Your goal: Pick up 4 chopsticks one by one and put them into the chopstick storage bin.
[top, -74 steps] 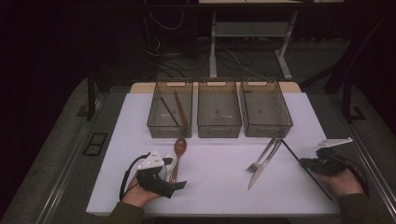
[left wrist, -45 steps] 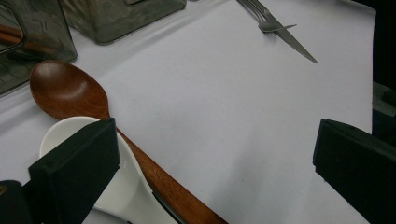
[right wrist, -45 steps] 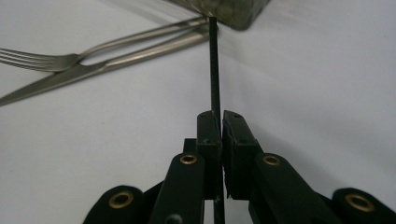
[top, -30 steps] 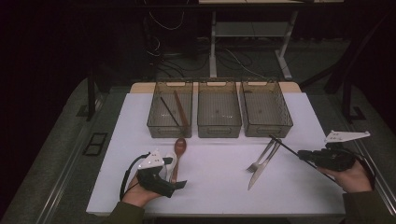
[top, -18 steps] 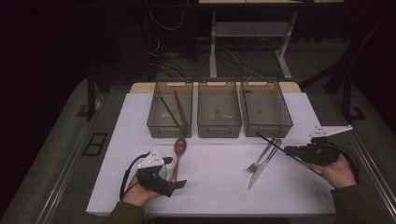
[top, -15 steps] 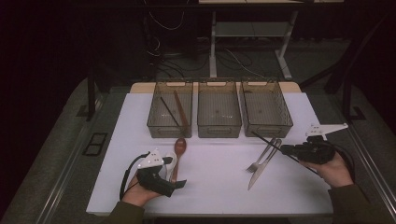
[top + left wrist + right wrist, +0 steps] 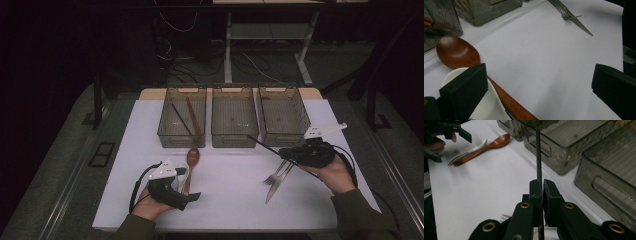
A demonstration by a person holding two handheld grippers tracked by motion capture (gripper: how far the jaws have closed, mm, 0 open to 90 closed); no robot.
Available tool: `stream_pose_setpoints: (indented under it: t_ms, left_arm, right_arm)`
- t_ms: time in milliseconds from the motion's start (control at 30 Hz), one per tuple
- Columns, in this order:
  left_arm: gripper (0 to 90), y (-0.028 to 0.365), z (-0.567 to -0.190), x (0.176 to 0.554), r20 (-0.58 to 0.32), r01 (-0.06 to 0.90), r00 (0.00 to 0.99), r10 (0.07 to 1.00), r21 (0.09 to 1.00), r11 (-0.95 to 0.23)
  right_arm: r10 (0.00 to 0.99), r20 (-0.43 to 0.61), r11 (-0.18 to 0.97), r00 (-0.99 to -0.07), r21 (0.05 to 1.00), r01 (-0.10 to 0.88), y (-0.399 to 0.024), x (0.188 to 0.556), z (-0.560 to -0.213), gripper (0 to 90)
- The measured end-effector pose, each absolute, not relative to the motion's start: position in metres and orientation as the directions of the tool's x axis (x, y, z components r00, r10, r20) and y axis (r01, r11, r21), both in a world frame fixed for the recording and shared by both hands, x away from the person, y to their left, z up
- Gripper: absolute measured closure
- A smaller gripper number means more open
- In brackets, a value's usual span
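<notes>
- The white table mat [image 7: 235, 200] carries everything, with three clear bins in a row along its far edge
- The left bin [image 7: 182, 120] holds a black stick and a brown one; the middle bin [image 7: 234, 117] and right bin [image 7: 283, 114] stand just beside it
- The right gripper [image 7: 287, 156] has its jaws pressed together on a black chopstick [image 7: 262, 145], which is lifted off the mat and slants toward the gap between the middle and right bins
- The left gripper [image 7: 192, 197] rests near the mat's front edge, jaws spread wide with nothing between them
- A wooden spoon [image 7: 192, 158] and a white spoon [image 7: 484, 100] lie by the left gripper
- A fork [image 7: 274, 175] and knife [image 7: 277, 184] lie under the right gripper
</notes>
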State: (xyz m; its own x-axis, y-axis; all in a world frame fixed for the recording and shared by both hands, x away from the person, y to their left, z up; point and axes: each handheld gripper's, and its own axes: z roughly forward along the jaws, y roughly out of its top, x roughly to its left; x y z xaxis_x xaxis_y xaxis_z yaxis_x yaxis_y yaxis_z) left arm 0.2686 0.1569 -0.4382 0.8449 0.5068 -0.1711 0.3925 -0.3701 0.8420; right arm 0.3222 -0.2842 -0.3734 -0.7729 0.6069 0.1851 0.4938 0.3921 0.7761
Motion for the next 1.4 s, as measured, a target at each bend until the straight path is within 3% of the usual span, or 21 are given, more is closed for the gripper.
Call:
stream_pose_setpoints:
  t_ms: [1400]
  left_arm:
    - [0.0,0.155,-0.438,0.272,-0.179,0.388,0.855,0.487,0.844,-0.370]
  right_arm:
    - [0.602,0.164,0.382,-0.782,0.800,0.462,-0.139,0.407,-0.334,85.9]
